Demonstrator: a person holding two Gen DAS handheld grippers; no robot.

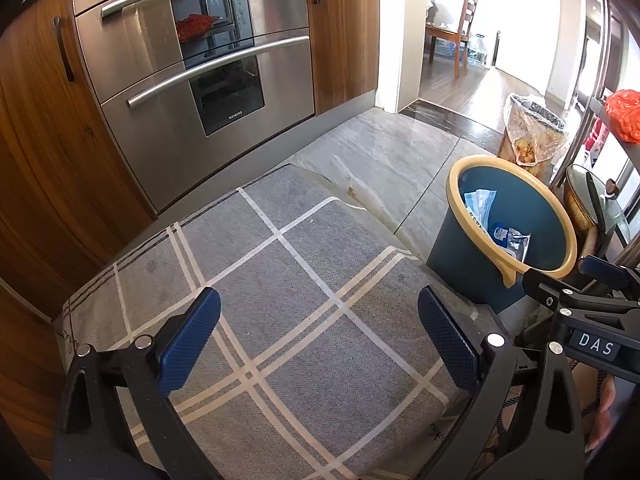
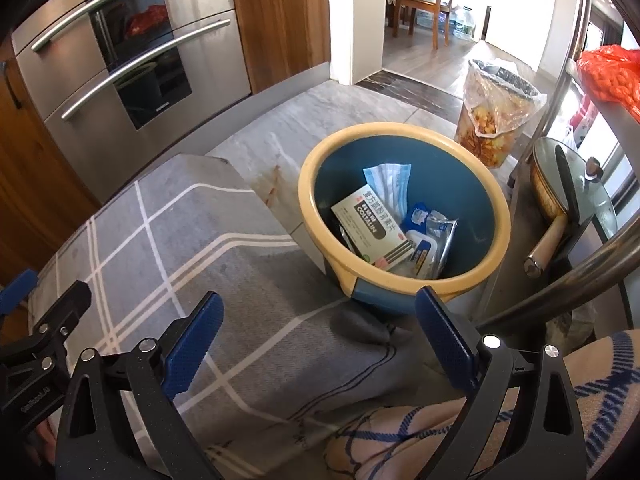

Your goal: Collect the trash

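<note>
Both the left gripper [image 1: 318, 336] and right gripper [image 2: 318, 344] hover spread and empty over the checked mat [image 1: 280, 280], so with the box [image 2: 370, 232], mask [image 2: 388, 184] and wipes pack [image 2: 430, 240] already lying in the blue bin [image 2: 472, 280] beside it, I'd sweep the floor for strays before reaching.

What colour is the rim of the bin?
Pale yellow rim on the blue bin, clearest in the right wrist view.

Oven [image 1: 192, 60] reads SIEMENS; box [image 2: 370, 232] COLTALIN; right tool [image 1: 580, 300] DAS.
</note>
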